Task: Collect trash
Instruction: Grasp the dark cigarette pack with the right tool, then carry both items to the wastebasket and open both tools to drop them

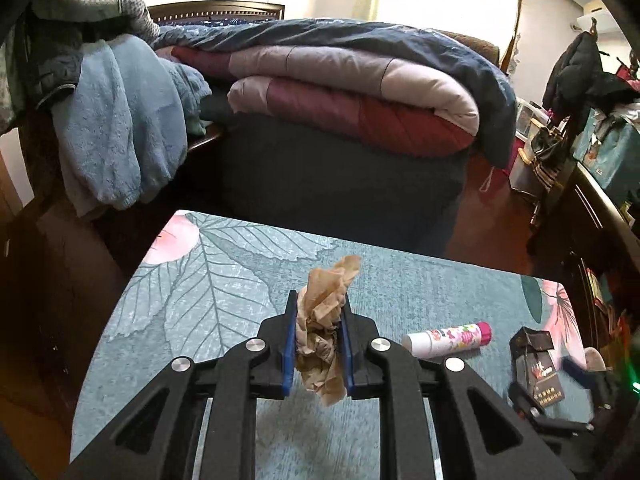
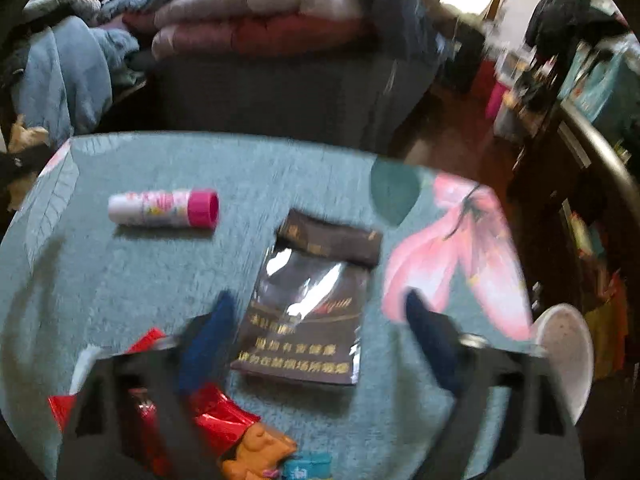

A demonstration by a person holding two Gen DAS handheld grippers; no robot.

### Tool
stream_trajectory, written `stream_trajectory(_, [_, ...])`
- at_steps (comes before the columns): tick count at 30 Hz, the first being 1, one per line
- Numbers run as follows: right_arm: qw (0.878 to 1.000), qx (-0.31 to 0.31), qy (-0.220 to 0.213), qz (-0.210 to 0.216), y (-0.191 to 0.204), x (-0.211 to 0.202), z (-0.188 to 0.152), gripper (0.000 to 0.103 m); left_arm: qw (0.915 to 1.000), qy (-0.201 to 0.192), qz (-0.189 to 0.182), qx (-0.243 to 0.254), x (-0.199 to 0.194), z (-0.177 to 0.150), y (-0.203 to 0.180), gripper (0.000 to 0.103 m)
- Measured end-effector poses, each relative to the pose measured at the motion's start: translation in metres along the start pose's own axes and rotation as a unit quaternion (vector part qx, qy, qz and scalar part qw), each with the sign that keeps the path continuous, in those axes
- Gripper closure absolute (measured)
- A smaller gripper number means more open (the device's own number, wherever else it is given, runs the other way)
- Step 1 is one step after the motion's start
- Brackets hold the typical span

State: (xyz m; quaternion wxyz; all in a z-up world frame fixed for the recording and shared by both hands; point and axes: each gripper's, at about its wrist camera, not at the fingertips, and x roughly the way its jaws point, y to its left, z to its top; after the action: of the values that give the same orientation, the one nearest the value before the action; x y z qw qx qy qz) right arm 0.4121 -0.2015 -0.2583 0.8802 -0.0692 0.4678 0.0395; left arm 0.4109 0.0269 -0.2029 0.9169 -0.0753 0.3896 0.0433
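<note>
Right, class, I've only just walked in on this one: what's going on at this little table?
A person with a handheld gripper in each hand is clearing trash off a floral-covered table. The left gripper is shut on a crumpled brown paper, held clear above the cloth. The right gripper is open, its fingers either side of a dark cigarette pack that lies flat on the table, not yet gripped. A pink-capped tube lies untouched farther back, and red wrappers sit near the right gripper.
</note>
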Motion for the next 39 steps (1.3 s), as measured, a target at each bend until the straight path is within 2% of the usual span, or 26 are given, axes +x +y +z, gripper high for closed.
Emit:
stream_trajectory(1, [1.0,0.006,-0.005,0.008,-0.002,-0.001,-0.001,0.042,1.0,-0.001,-0.001,0.002,-0.002,-0.001,-0.001,0.085])
stream_trajectory(2, [1.0,0.007,-0.003,0.011,-0.003,-0.001,-0.001,0.048,1.0,-0.001,-0.002,0.002,-0.003,-0.001,-0.001,0.085])
stream_trajectory(4, [1.0,0.0,-0.003,0.008,-0.003,-0.003,-0.001,0.051,1.0,-0.002,-0.006,0.003,-0.006,-0.003,-0.002,0.085])
stream_trajectory(12, [0.999,-0.008,-0.034,0.01,-0.011,-0.034,-0.022,0.051,0.9998,-0.015,-0.014,0.008,-0.029,-0.005,-0.013,0.085])
stream_trajectory(20, [0.997,0.007,-0.069,0.024,-0.032,-0.087,-0.052,0.051,0.9986,-0.03,-0.035,0.025,-0.071,-0.014,-0.04,0.084])
stream_trajectory(28, [0.992,0.03,-0.12,0.028,-0.061,-0.148,-0.092,0.051,0.9944,-0.055,-0.066,0.061,-0.115,-0.027,-0.086,0.084])
stream_trajectory(39, [0.981,0.092,-0.174,0.001,-0.118,-0.211,-0.146,0.051,0.9807,-0.081,-0.13,0.122,-0.165,-0.047,-0.167,0.083])
